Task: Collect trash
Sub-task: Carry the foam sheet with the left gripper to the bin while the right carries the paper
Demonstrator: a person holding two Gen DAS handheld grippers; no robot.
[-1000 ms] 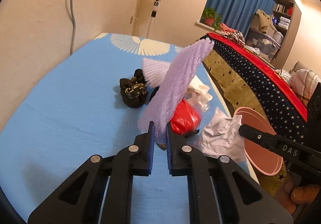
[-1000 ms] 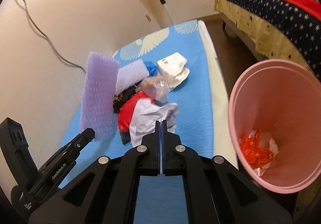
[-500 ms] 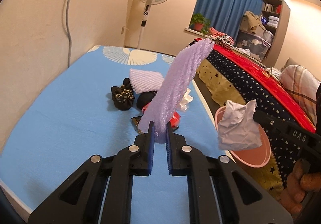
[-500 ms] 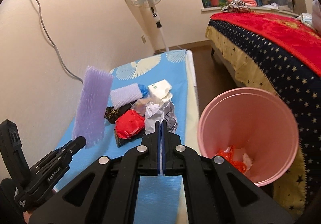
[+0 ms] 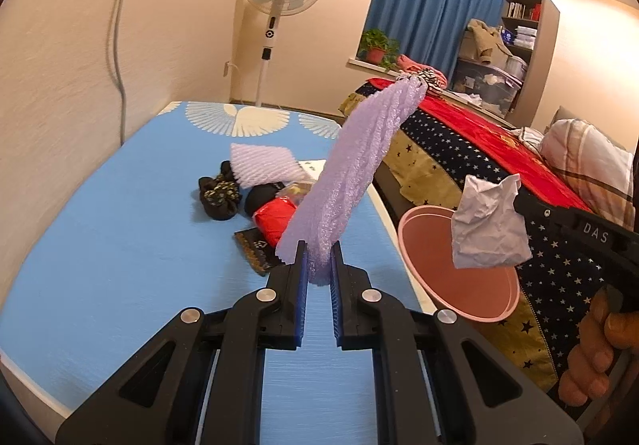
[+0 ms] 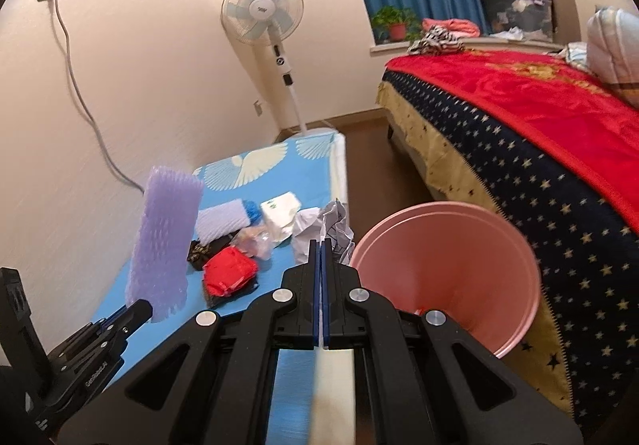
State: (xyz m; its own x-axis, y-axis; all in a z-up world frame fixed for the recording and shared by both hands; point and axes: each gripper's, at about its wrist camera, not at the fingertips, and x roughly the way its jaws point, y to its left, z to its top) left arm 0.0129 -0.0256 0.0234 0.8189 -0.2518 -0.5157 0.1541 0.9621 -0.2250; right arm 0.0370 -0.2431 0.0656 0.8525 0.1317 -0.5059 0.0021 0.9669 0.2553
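Observation:
My left gripper (image 5: 318, 259) is shut on a purple foam net sleeve (image 5: 355, 169) and holds it upright above the blue mat (image 5: 120, 245); the sleeve also shows in the right wrist view (image 6: 165, 241). My right gripper (image 6: 321, 249) is shut on a crumpled white paper (image 6: 323, 229), which hangs over the pink bin (image 5: 459, 277) in the left wrist view (image 5: 489, 227). The pink bin (image 6: 443, 265) stands on the floor beside the mat's right edge.
On the mat lie a red bag (image 6: 229, 271), a white foam net (image 6: 221, 221), a black cloth bundle (image 5: 217, 195), a clear plastic wrapper (image 6: 255, 241) and a white tissue pack (image 6: 281, 211). A standing fan (image 6: 263, 18) and a bed (image 6: 519, 125) are behind.
Both grippers have risen and pulled back from the pile. The right gripper lifted the crumpled paper off the mat and carried it right, over the pink bin.

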